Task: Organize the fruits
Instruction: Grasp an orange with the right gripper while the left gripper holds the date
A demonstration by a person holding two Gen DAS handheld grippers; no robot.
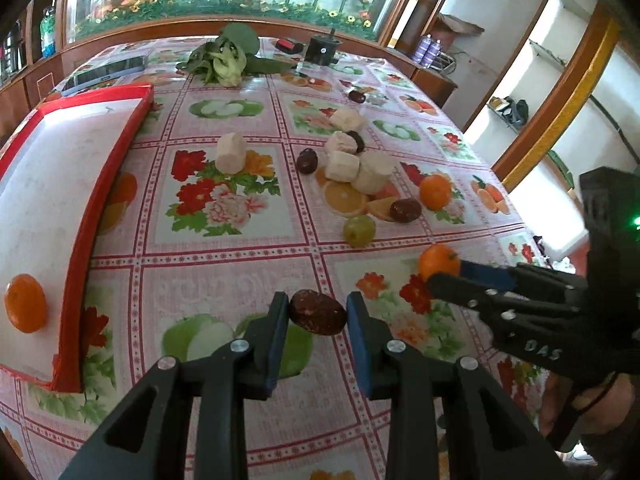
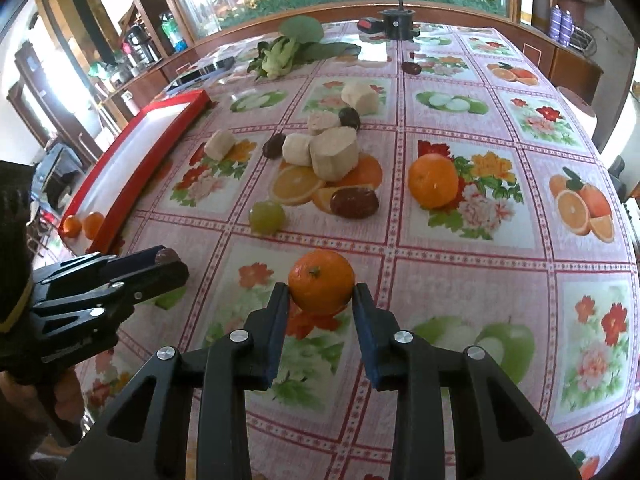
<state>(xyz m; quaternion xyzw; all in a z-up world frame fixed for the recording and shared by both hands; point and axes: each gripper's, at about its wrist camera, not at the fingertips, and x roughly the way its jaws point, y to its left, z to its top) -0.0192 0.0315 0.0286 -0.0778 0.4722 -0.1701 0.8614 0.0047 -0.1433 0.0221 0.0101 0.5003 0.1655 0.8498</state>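
Note:
My left gripper point(image 1: 318, 307) is shut on a dark red date point(image 1: 318, 313), held just above the flowered tablecloth. In the right wrist view that left gripper point(image 2: 168, 262) enters from the left with the date point(image 2: 165, 256) at its tips. My right gripper point(image 2: 322, 294) is shut on a small tangerine point(image 2: 321, 282); in the left wrist view the right gripper point(image 1: 444, 276) comes in from the right with the tangerine point(image 1: 438, 262). A red-rimmed white tray point(image 1: 104, 208) lies at the left with a tangerine point(image 1: 25, 303) in it; the right wrist view shows two tangerines point(image 2: 72, 226) in the tray point(image 2: 132, 184).
Mid-table lie a larger orange point(image 2: 434, 180), a green grape point(image 2: 267, 216), a date point(image 2: 354, 202), more dates, and several pale cut chunks point(image 2: 334, 158). Leafy greens point(image 2: 288, 50), a phone point(image 2: 200, 74) and a black device point(image 2: 397, 24) sit at the far end.

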